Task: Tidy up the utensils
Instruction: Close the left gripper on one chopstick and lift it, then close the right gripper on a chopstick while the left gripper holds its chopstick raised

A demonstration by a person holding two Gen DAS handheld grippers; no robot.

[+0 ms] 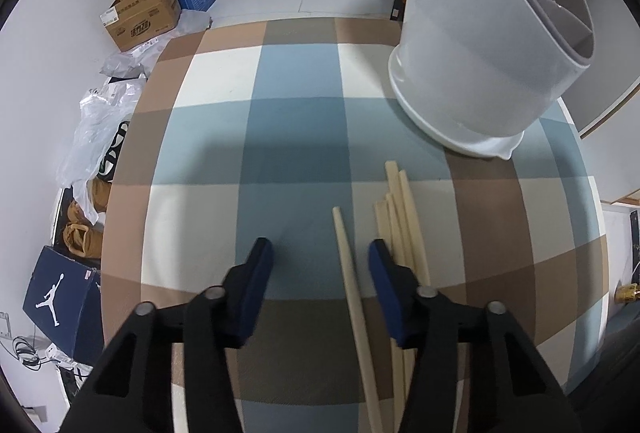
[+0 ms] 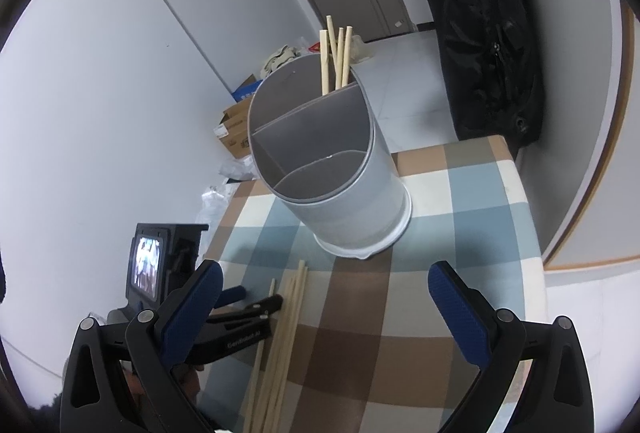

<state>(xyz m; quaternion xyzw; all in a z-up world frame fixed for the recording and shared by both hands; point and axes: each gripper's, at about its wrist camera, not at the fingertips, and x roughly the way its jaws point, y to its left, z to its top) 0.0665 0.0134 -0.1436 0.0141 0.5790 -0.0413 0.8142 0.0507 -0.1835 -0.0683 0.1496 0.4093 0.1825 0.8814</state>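
I have the left tool [image 1: 320, 253] pointed steeply down at the checked worktop [image 1: 208, 161], its pads apart with one loose chopstick [image 1: 347, 273] lying between them; nothing is clamped yet, and the stick lies nearer the right-hand pad than the left. The bundle [image 1: 394, 217] of other chopsticks lies just outside that pad, close beside it. To do this pick well, I judge I should shift so the single stick is centred, then press the tips onto the cloth before I close, since a thin round stick will roll or slip out of a shallow pinch. I also want to keep the outer pad from dragging the bundle along.

The right tool [image 2: 324, 285] hangs spread wide and empty over the near side, facing the holder [image 2: 332, 169], which stands on the worktop with four chopsticks [image 2: 336, 57] already upright in its far compartment. Once I have the stick, I would lift it clear, tip it upright and lower it into that same compartment
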